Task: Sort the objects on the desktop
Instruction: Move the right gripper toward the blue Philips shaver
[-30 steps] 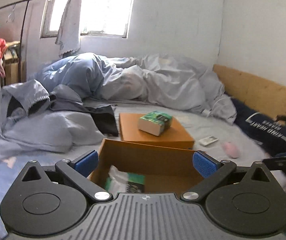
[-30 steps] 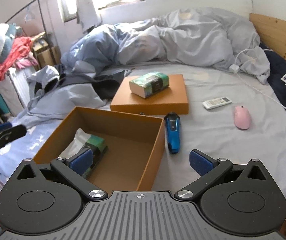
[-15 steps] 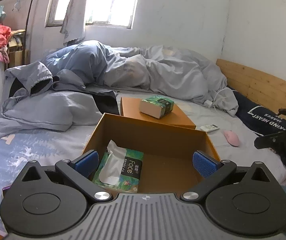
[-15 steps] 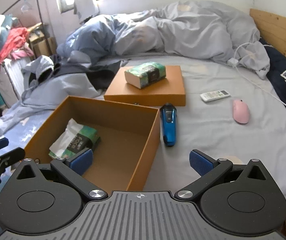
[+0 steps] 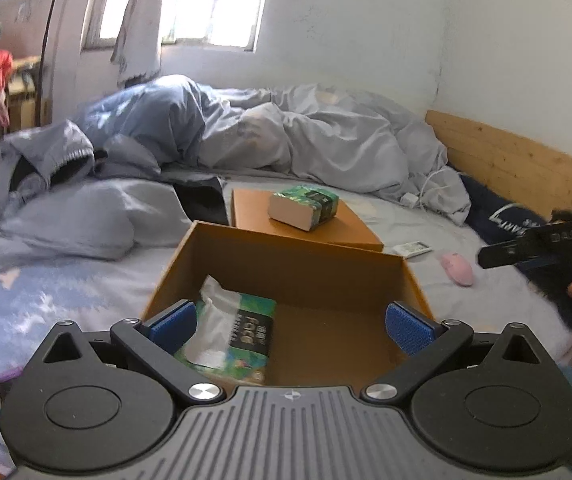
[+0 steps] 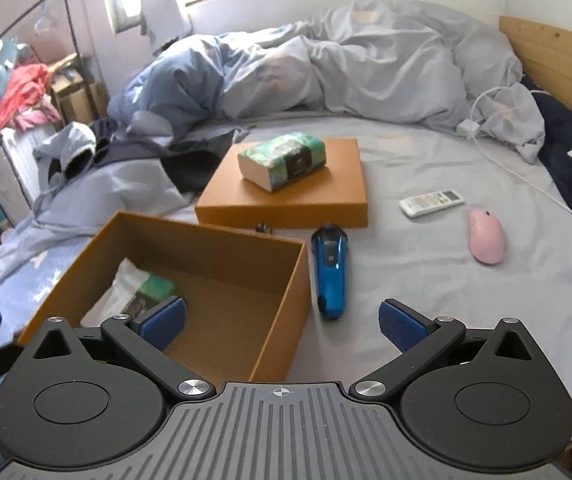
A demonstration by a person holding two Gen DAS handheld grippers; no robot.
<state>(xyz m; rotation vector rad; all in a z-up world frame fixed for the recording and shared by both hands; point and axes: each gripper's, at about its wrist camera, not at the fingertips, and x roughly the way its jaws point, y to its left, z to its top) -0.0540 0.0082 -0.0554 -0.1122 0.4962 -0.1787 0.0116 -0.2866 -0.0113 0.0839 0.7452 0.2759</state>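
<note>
Hovering: left gripper (image 5: pixel 290 322) and right gripper (image 6: pixel 281 320), jaws wide, empty.
Box (image 6: pixel 281 280): holds tissue pack (image 5: pixel 231 336).
Bed: shaver (image 6: pixel 330 268), mouse (image 6: pixel 485 237), remote (image 6: pixel 432 201) lie loose.
Next: likely the shaver, nearest.

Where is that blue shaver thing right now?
In the right wrist view the blue shaver lies on the bed sheet, just right of the open orange box and in front of the box lid.
</note>
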